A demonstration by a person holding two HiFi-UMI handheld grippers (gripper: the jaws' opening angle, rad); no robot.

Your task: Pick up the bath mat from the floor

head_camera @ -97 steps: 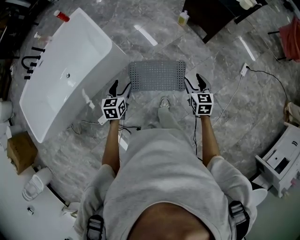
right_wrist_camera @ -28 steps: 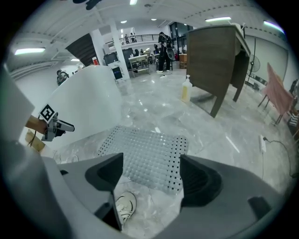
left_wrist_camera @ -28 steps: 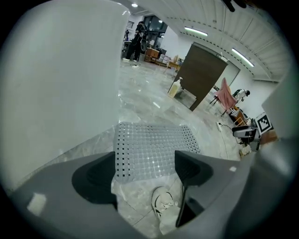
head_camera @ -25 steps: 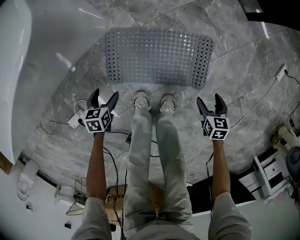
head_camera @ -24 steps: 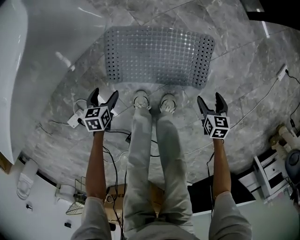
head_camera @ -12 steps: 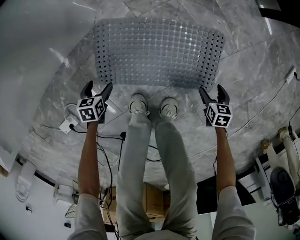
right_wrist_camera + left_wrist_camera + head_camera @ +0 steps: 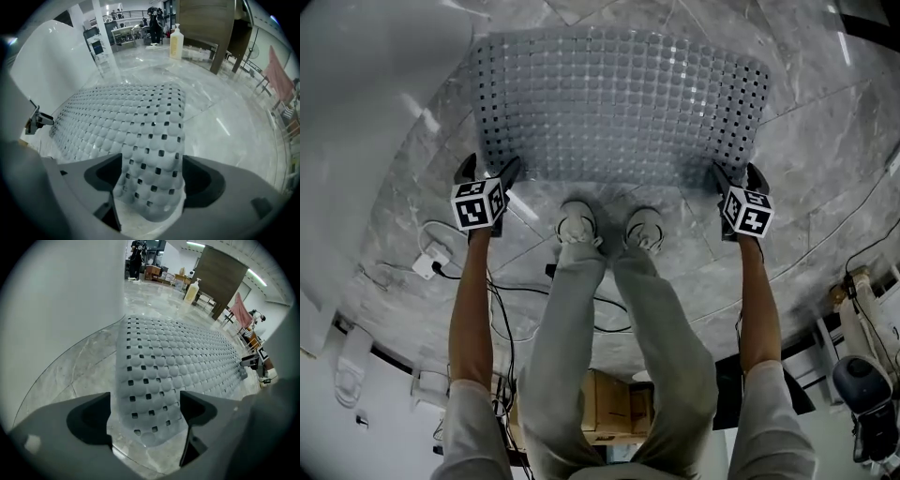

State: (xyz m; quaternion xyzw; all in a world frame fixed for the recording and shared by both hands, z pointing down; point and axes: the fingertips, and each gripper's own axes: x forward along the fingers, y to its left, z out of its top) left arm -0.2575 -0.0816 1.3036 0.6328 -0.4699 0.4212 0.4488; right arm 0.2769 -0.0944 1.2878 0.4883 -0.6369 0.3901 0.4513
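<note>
The grey perforated bath mat (image 7: 619, 98) lies flat on the marble floor in front of the person's shoes (image 7: 577, 223). My left gripper (image 7: 487, 172) is at the mat's near left corner. In the left gripper view that corner (image 7: 150, 394) lies between the jaws of the left gripper (image 7: 145, 414), which are opening and do not press on it. My right gripper (image 7: 737, 174) is at the near right corner. In the right gripper view the mat (image 7: 152, 180) fills the gap of the wide-spread right gripper (image 7: 152, 180); no squeeze shows.
A white bathtub (image 7: 356, 94) stands close on the left, right beside the left gripper (image 7: 61, 301). Cables and a white power strip (image 7: 431, 262) lie behind the left hand. A soap bottle (image 7: 176, 42) and a dark cabinet (image 7: 206, 23) stand beyond the mat.
Both grippers have moved forward and down from beside the shoes to the mat's near corners. The view has come closer to the floor, so the mat looks larger.
</note>
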